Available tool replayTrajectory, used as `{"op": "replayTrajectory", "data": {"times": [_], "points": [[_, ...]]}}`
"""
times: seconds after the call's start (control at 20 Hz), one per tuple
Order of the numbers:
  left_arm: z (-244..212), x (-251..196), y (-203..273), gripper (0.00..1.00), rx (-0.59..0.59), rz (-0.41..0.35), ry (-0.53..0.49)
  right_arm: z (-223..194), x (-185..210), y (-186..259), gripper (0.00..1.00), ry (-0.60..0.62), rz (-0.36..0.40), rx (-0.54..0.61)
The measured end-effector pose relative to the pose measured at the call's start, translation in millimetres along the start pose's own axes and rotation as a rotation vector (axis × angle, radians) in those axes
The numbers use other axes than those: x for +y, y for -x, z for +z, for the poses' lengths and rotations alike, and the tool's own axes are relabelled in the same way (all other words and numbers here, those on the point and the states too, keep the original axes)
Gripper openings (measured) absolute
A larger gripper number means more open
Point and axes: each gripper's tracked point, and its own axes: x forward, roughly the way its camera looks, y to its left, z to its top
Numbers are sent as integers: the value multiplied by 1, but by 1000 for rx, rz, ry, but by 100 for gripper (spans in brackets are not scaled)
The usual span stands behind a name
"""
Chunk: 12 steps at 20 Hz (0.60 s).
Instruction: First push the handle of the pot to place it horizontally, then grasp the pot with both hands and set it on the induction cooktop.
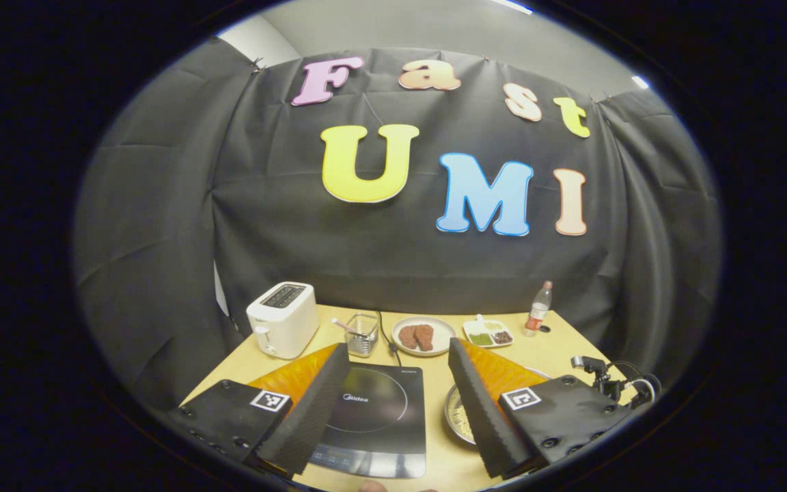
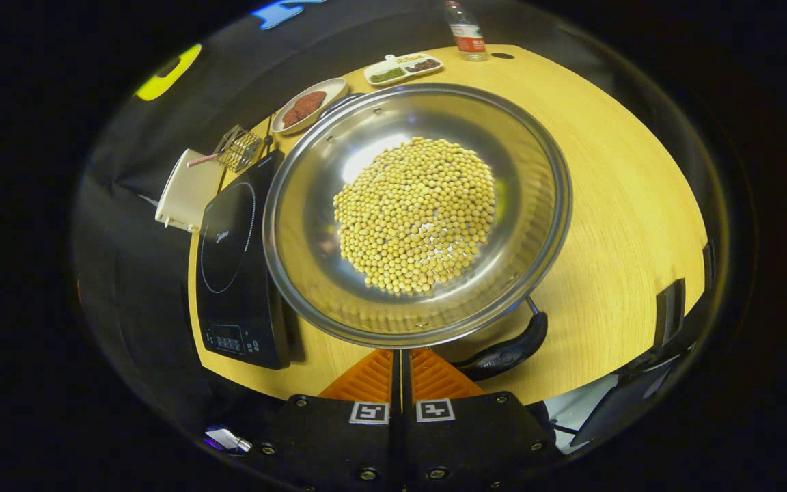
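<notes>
A wide steel pot (image 2: 311, 205) holding a heap of yellow beans (image 2: 414, 212) sits on the wooden table (image 2: 626, 205), right of the black induction cooktop (image 2: 229, 232). Its dark near handle (image 2: 509, 350) sticks out under the rim toward me. My right gripper (image 2: 400, 355) is shut with nothing between its fingers, its tips at the pot's near rim just left of that handle. In the left gripper view my left gripper (image 1: 399, 348) hangs open above the cooktop (image 1: 373, 410). A slice of the pot (image 1: 458, 413) shows behind its right finger.
Along the back of the table stand a white toaster (image 1: 283, 320), a glass cup (image 1: 363, 335), a plate of meat (image 1: 423, 336), a small condiment dish (image 1: 488, 333) and a bottle (image 1: 539, 309). A black device with cables (image 1: 605, 383) sits at the table's right edge.
</notes>
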Motion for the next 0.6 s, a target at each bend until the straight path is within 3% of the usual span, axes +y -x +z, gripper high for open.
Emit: {"op": "replayTrajectory", "data": {"times": [0.6], "points": [[5,-43,-13,97,-1,-69,-33,22,-66,12,0,-93,-85,-37]]}}
